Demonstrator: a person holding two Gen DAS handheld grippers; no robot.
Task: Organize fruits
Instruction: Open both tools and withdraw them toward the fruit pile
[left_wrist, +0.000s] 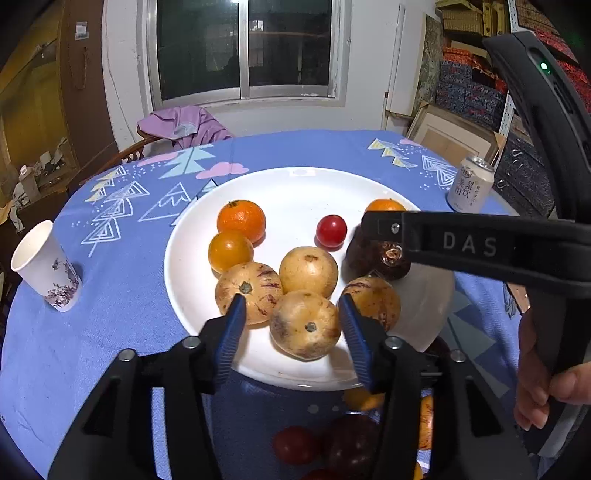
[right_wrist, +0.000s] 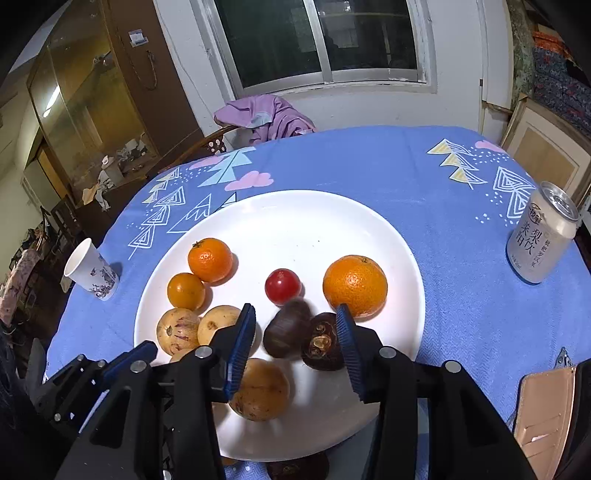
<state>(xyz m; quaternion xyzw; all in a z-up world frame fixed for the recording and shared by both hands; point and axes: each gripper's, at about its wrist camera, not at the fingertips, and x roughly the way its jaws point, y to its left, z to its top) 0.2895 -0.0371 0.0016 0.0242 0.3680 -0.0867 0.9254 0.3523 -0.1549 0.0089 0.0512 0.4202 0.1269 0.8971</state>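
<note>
A white plate (left_wrist: 295, 192) on the blue tablecloth holds a mandarin (left_wrist: 241, 219), a yellow-orange fruit (left_wrist: 230, 251), a red tomato (left_wrist: 331, 230), an orange (right_wrist: 355, 284), several speckled tan fruits and two dark brown fruits (right_wrist: 286, 332). My left gripper (left_wrist: 291, 298) stands open astride the nearest tan fruit (left_wrist: 304, 325), pads clear of it. My right gripper (right_wrist: 294, 307) is open around the two dark fruits; the left one looks blurred. In the left wrist view the right gripper's finger (left_wrist: 461, 240) crosses above the dark fruits. More fruits (left_wrist: 295, 443) lie on the cloth below the plate.
A paper cup (left_wrist: 46, 266) stands at the table's left edge and a drink can (left_wrist: 469, 184) at the right. A tan wallet (right_wrist: 543, 406) lies near right. A chair with purple cloth (left_wrist: 184, 125) sits behind the table. A person's hand (left_wrist: 546, 387) grips the right handle.
</note>
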